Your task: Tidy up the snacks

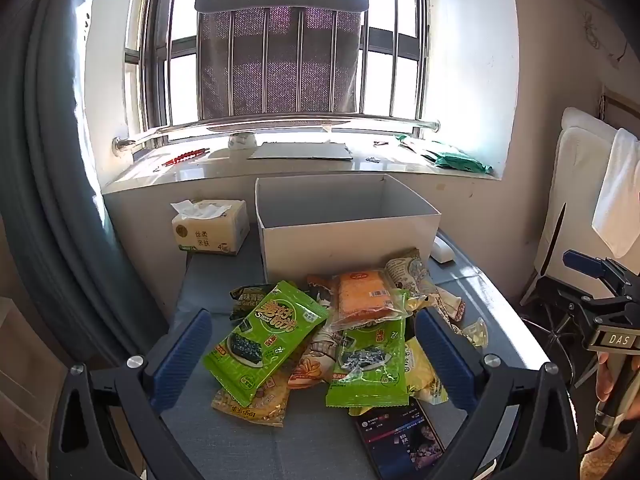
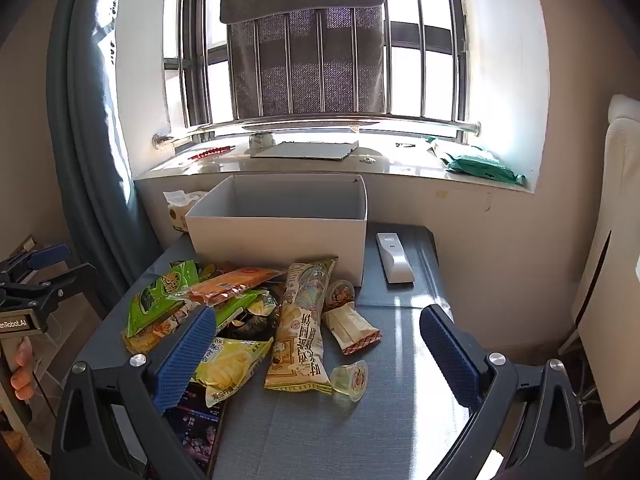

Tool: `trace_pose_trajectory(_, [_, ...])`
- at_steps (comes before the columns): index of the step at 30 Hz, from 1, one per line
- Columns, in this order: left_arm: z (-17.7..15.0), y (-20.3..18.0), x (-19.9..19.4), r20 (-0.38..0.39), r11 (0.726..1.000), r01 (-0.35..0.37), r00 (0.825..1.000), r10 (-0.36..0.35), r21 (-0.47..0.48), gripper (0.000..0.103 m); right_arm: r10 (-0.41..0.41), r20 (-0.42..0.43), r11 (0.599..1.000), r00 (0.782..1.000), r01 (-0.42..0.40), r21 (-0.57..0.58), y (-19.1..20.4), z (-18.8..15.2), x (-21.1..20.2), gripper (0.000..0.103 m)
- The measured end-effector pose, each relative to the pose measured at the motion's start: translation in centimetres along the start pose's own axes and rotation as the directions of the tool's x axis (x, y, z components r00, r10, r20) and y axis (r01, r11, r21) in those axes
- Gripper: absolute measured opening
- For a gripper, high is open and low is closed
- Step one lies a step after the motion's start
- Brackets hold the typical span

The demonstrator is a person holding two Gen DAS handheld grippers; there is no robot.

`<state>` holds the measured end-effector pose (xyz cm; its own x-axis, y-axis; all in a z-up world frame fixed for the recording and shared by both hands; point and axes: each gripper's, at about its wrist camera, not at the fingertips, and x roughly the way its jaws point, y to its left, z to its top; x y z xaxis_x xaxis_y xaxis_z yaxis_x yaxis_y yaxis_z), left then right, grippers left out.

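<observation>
A heap of snack packets lies on the grey table point(image 1: 312, 444): two green seaweed packets point(image 1: 266, 338) point(image 1: 368, 364), an orange packet point(image 1: 364, 294) and a yellow one point(image 2: 232, 364). In the right wrist view a tall beige packet point(image 2: 300, 328), a small wrapped bar point(image 2: 350, 328) and a jelly cup point(image 2: 350, 380) lie nearer the middle. Behind the heap stands an open white box point(image 1: 344, 236) point(image 2: 280, 236), nothing visible inside. My left gripper point(image 1: 314, 354) hovers open over the heap. My right gripper point(image 2: 318, 354) is open above the beige packet and jelly cup, holding nothing.
A phone point(image 1: 400, 440) with a lit screen lies at the table's near edge. A tissue pack point(image 1: 210, 226) stands left of the box, a white remote point(image 2: 394, 258) to its right. Beyond are the windowsill point(image 1: 300, 168), a curtain at left and a white chair point(image 2: 616, 260) at right.
</observation>
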<state>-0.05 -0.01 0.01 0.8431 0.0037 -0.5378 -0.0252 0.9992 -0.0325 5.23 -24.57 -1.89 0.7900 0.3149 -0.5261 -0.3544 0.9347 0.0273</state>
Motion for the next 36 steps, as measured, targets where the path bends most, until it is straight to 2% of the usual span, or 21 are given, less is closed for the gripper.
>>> trace_pose_trajectory(36, [0.24,0.37,-0.11,0.002,1.000,0.013,1.000,-0.013,-0.027,0.103,0.007,-0.017,1.000,1.000,-0.007,0.007,-0.21,-0.59,0.41,0.103])
